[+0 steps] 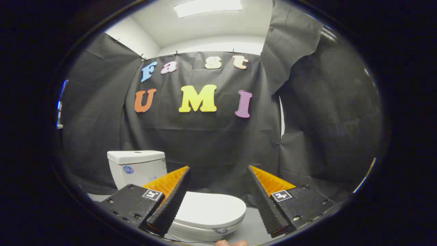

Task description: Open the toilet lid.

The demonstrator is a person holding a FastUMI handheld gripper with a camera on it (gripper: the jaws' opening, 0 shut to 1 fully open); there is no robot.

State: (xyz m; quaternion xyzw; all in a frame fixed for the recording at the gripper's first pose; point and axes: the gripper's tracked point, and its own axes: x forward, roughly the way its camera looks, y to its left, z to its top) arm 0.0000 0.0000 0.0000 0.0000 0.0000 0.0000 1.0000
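Note:
A white toilet stands on the floor below me, its lid (208,208) lying flat and closed over the bowl. Its white tank (136,167) rises behind, partly hidden by my left finger (169,200). My gripper (218,169) hovers above the toilet with its two fingers spread wide apart and nothing between them. The lid's rounded front end lies in the gap between the fingers, below them and not touched.
Black cloth walls close the booth behind and to the right of the toilet. A grey floor (251,227) shows beside the bowl. A fingertip of a person's hand (232,243) peeks in just below the gripper.

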